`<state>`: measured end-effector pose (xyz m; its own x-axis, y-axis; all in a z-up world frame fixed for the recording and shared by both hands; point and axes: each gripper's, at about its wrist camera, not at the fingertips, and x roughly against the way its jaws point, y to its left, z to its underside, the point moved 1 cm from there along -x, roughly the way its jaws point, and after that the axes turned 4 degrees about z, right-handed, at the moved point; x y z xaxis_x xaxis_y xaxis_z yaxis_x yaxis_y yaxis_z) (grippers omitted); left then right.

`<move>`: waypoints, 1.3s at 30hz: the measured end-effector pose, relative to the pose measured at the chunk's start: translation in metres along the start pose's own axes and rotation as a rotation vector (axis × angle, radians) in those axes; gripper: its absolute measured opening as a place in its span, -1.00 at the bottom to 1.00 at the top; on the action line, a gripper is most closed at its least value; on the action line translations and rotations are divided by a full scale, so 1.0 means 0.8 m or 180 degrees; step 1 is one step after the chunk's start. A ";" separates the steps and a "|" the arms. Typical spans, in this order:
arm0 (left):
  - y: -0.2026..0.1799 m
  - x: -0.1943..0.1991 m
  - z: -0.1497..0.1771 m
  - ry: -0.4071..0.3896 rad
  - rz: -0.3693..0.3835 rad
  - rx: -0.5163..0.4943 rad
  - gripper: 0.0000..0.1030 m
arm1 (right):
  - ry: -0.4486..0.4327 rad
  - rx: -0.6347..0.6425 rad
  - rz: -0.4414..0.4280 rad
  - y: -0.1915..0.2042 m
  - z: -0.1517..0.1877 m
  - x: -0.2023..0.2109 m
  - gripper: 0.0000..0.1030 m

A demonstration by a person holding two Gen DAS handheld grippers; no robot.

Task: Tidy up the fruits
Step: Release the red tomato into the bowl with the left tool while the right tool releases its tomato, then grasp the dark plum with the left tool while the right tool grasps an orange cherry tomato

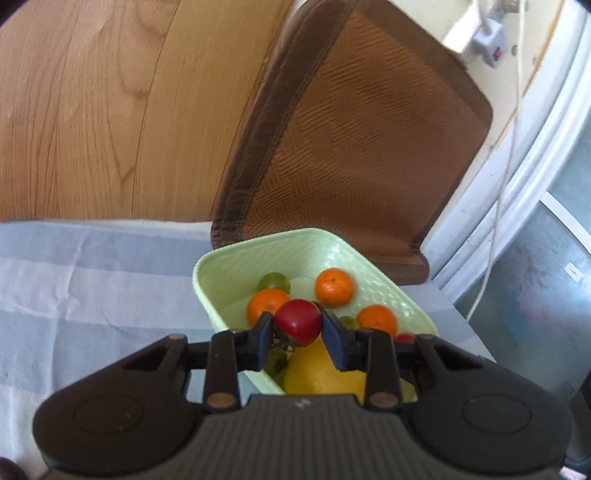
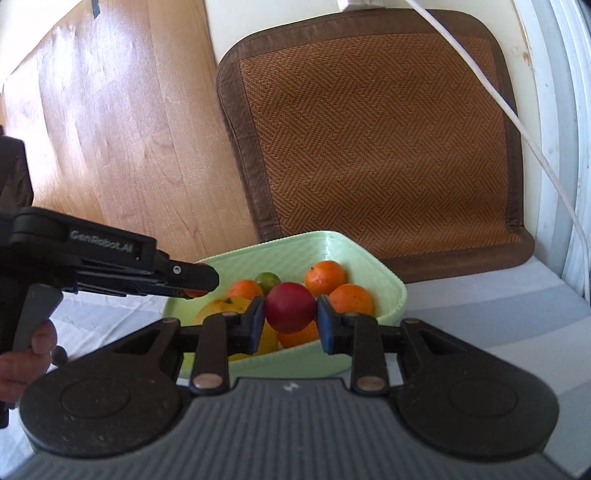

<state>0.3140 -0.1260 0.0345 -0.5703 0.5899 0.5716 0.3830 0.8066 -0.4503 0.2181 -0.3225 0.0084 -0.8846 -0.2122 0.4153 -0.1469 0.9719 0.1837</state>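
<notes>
A pale green basket [image 1: 236,254] [image 2: 391,291] sits on the striped cloth and holds several oranges [image 1: 334,287] [image 2: 325,277], a green lime [image 1: 273,281] [image 2: 267,280] and a yellow fruit [image 1: 317,373] [image 2: 225,306]. My left gripper [image 1: 297,328] is shut on a red tomato [image 1: 297,322] with a green stem, held above the basket's near end. My right gripper [image 2: 290,314] is shut on a dark red round fruit [image 2: 290,307], held over the basket. The left gripper [image 2: 195,286] also shows from the side in the right wrist view, over the basket's left rim.
A brown woven mat [image 1: 369,133] [image 2: 380,140] lies on the floor beyond the table edge. A white cable [image 2: 509,110] and a white power strip [image 1: 476,33] lie at the right by the window frame. The wooden floor [image 1: 92,110] is at the left.
</notes>
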 end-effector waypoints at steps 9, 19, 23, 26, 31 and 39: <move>-0.002 0.073 -0.003 -0.0332 0.0027 -0.0091 -0.28 | -0.0287 -0.0165 0.0073 -0.020 -0.001 0.029 0.00; 0.084 0.226 0.072 -0.0766 -0.0832 -0.0204 -0.10 | -0.0573 -0.0174 -0.0236 0.021 -0.003 0.080 0.03; 0.100 0.220 0.098 -0.0684 -0.1029 -0.0303 0.12 | -0.0032 0.0189 -0.0690 0.088 0.017 0.064 0.04; 0.099 0.205 0.107 -0.0610 -0.1038 -0.0435 0.22 | 0.0351 0.0411 -0.0801 0.127 0.031 0.033 0.04; 0.099 0.174 0.111 -0.0380 -0.1122 -0.0567 0.18 | 0.0732 0.0613 -0.0828 0.162 0.042 -0.009 0.05; 0.102 0.167 0.126 -0.0231 -0.1055 -0.0636 -0.53 | 0.0651 0.0939 -0.0652 0.179 0.052 -0.003 -0.34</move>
<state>0.1957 0.0147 0.0051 -0.7340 0.2977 0.6105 0.2992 0.9486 -0.1028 0.1812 -0.1785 -0.0033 -0.7221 -0.3911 0.5706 -0.4576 0.8886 0.0300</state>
